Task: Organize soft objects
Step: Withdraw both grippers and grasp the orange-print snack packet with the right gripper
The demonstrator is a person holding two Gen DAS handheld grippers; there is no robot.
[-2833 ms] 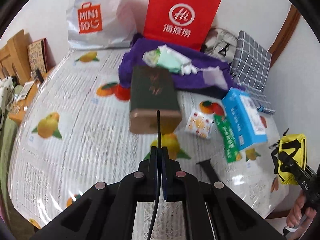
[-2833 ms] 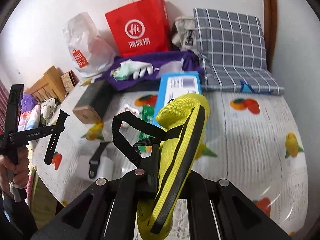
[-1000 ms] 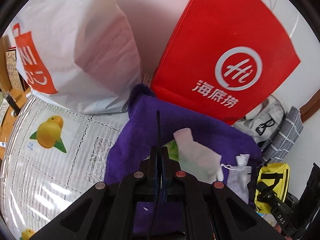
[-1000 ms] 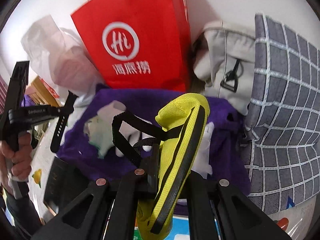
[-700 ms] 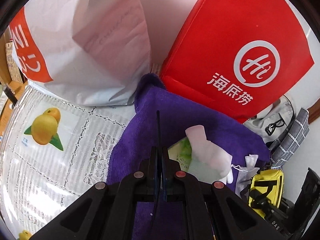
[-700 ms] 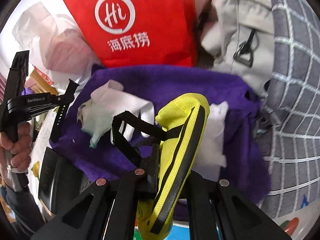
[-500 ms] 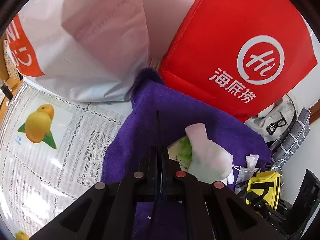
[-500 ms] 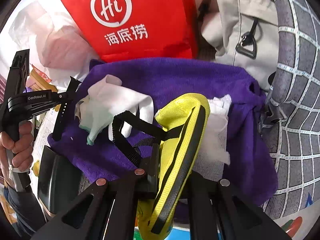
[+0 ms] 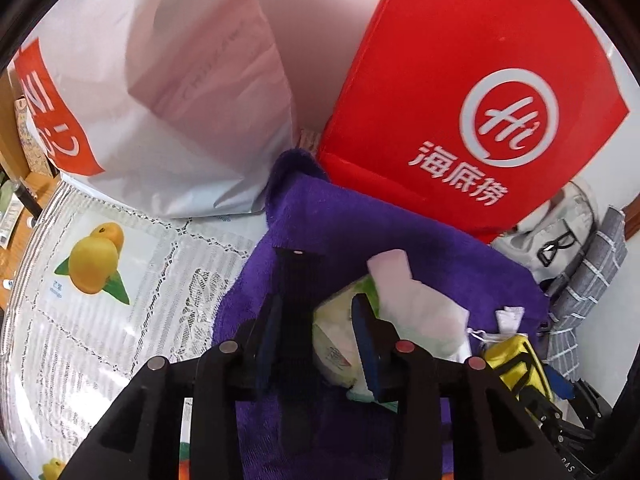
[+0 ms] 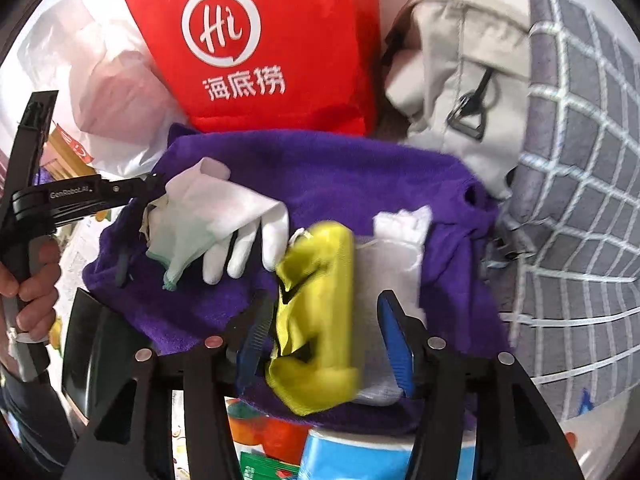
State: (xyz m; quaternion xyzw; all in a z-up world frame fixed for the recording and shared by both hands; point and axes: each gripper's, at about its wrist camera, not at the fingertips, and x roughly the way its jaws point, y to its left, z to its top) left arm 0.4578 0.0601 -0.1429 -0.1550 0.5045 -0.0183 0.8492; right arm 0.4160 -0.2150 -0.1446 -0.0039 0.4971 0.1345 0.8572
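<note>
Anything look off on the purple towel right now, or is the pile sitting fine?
Mostly fine. The yellow pouch is motion-blurred and crumpled between the right gripper's just-opened jaws, half on the white mesh bag. It looks freshly dropped, not settled. The white glove lies loosely on the purple towel.

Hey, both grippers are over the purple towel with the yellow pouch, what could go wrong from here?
1. The right gripper jaws have just been opening, and the blurred yellow pouch between them may slide off the purple towel toward the blue box.
2. The left gripper, also just opening, may snag the white glove.
</note>
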